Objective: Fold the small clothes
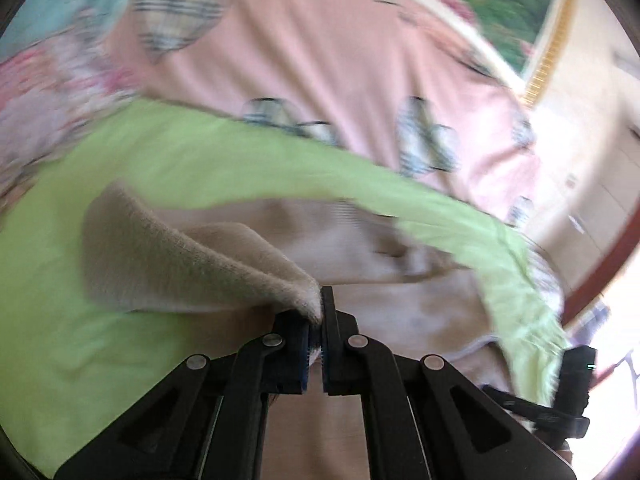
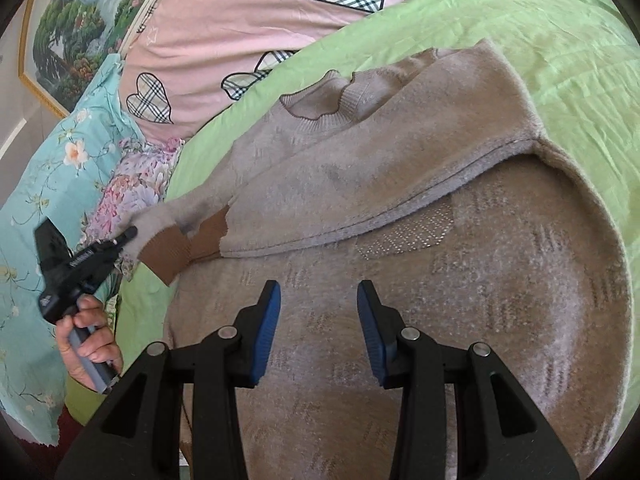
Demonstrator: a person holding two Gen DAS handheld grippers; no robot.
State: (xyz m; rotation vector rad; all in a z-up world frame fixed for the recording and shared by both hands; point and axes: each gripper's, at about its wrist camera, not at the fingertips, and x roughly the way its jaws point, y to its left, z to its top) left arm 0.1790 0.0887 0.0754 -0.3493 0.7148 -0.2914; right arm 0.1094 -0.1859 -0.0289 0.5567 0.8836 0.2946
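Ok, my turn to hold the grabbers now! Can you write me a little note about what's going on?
Left gripper: shut on the sweater's sleeve, near the brown cuff.
Right gripper: open, holding nothing, above the sweater's body.
Sweater: beige, spread on the green sheet.
Done: one sleeve already lies folded across the chest.
Left: bring the held sleeve across too, then fold the body up.

Left wrist view motion-blurred — pink heart-print quilt (image 1: 320, 60) smeared, sweater (image 2: 400, 280) hem cut off below the right gripper (image 2: 319, 320).
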